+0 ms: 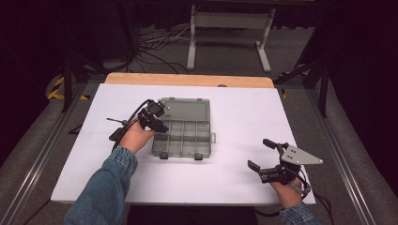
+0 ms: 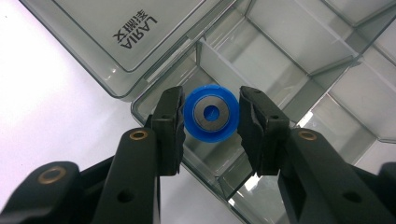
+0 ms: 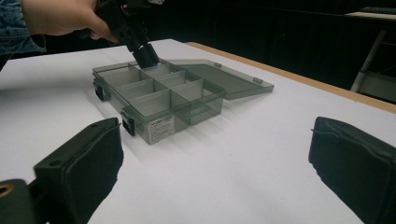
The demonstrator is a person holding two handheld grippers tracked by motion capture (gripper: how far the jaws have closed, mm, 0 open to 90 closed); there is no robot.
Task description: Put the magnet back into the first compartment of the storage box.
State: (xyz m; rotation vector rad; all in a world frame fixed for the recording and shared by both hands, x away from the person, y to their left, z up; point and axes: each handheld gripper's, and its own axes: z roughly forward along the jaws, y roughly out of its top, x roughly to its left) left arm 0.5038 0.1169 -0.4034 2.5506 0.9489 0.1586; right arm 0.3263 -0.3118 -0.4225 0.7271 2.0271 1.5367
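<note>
Holding that blue ring (image 2: 211, 112) tight, you're pinching it between the two black pads of your left gripper (image 2: 210, 116), the jaws pressed in on either side of it, its grey inner disc and small centre hole facing the camera. You're hovering it right over the grey compartment box (image 1: 183, 140), above a cell at the box's corner next to the hinge, just beside the open lid (image 1: 185, 110), which is lying flat on the white counter (image 1: 244, 117) with its lettering showing. In the high view your left gripper (image 1: 157, 119) is angling down at the box's near-left cells, your left hand (image 1: 136, 137) sitting just off the box's edge with a denim sleeve (image 1: 105, 185) trailing behind it. Whether the ring is touching the divider below it, I cannot tell. Over on the other side, your right gripper (image 1: 259, 154) is resting low near the counter's front right corner, well apart from the box, and its jaws are standing wide with nothing between them. From the right gripper view, the box (image 3: 159, 100) is sitting out ahead with its clasps facing you.
</note>
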